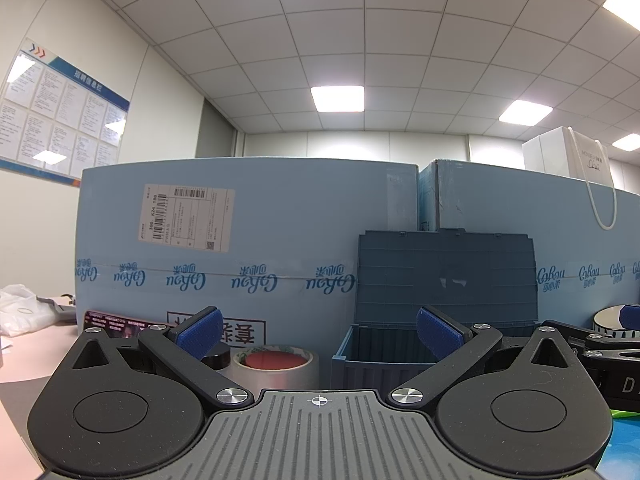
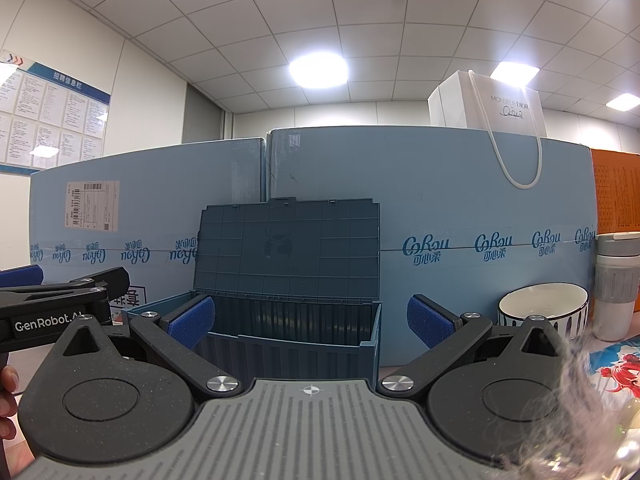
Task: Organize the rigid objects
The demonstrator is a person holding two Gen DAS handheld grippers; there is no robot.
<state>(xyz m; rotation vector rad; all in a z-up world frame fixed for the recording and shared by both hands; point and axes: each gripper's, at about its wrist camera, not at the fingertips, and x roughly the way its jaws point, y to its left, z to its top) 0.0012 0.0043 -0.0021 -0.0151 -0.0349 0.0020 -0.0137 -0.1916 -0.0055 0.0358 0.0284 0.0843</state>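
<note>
Both grippers level, jaws wide apart, nothing held.
Left gripper (image 1: 318, 334) — blue pads (image 1: 200, 330) spread, nothing between them. Right gripper (image 2: 310, 322) the same, side by side with the left; a hand (image 2: 7, 394) shows at the right view's left edge.

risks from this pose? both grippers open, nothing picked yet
1. The storage box has its lid standing upright against the cartons; a bump from the right gripper could tip it shut.
2. The tape roll sits close beside the box wall and a dark jar, so the left gripper may snag either.
3. The two grippers are close together; reaching at once risks a collision.
</note>
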